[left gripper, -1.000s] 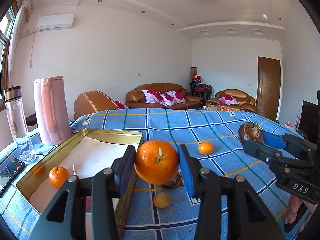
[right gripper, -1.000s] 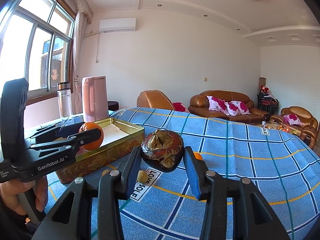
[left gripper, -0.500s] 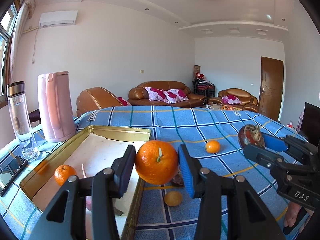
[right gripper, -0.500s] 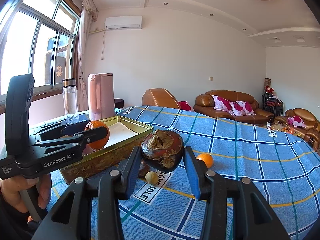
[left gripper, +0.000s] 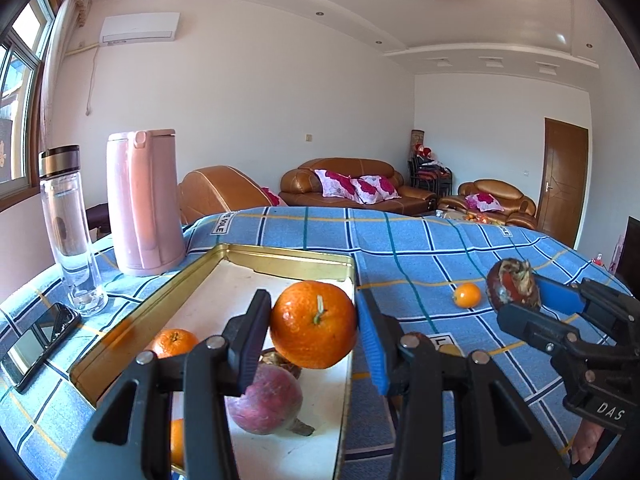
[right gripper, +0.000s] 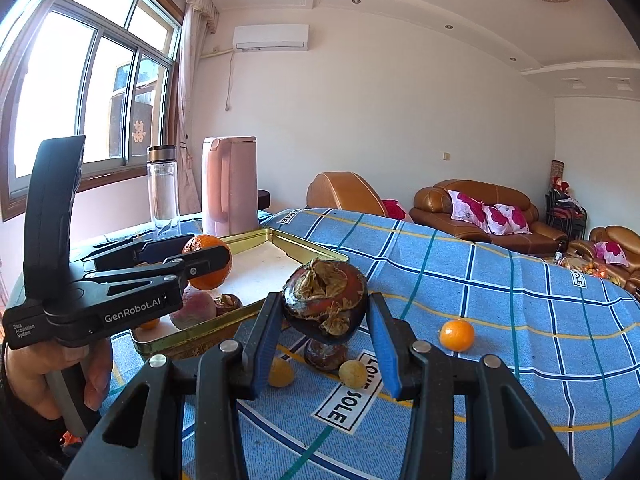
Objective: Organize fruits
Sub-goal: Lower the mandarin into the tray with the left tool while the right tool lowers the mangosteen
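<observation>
My left gripper (left gripper: pixel 314 330) is shut on a large orange (left gripper: pixel 313 324) and holds it above the near right part of the gold tin tray (left gripper: pixel 280 254). In the tray lie a small orange (left gripper: pixel 174 342), a reddish round fruit (left gripper: pixel 266 400) and a dark mangosteen (left gripper: pixel 280 360), partly hidden. My right gripper (right gripper: pixel 325 314) is shut on a dark brown mangosteen (right gripper: pixel 325 304), held over the blue checked cloth just right of the tray (right gripper: pixel 304 246). Under it on the cloth sit another mangosteen (right gripper: pixel 325 356), two small yellow fruits (right gripper: pixel 352 374) and a small orange (right gripper: pixel 457 334).
A pink kettle (left gripper: pixel 142 204) and a clear bottle (left gripper: pixel 70 228) stand left of the tray, with a phone (left gripper: pixel 38 338) near the table's left edge. A person's hand (right gripper: pixel 52 376) grips the left tool's handle. Brown sofas (left gripper: pixel 352 184) stand beyond the table.
Both grippers have moved left with their fruit. The large orange has come from beside the tray's right wall to above the tray, and the mangosteen has come closer to the tray.
</observation>
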The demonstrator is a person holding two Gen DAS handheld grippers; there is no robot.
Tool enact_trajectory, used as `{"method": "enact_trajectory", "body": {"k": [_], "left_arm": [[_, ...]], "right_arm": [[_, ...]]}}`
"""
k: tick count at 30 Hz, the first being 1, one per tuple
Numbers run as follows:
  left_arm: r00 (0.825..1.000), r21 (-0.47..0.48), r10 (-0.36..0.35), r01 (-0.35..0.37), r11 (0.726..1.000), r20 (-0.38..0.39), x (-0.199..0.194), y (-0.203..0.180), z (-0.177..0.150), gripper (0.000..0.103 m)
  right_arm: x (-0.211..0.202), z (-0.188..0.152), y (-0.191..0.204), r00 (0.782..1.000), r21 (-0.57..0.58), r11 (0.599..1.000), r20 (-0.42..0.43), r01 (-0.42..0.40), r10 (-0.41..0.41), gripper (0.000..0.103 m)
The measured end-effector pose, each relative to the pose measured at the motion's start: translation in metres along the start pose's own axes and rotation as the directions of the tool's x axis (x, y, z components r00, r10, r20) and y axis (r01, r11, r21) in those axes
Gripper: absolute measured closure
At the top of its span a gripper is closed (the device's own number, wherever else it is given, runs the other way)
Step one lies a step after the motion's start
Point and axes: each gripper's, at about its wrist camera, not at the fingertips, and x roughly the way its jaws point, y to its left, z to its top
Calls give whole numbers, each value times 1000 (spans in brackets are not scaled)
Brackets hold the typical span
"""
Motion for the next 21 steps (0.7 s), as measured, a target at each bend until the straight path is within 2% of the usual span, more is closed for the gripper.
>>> {"method": "enact_trajectory", "body": {"k": [12,21], "left_arm": [[997,-15,68,-69,997,-32,6,33,2,58],[994,-23,92,-94,995,-55,6,49,0,58]], "right_arm": [[27,17,31,997,-28,997,-11,-76,75,58],[44,29,61,992,-72,989,-14,-126,125,58]]}}
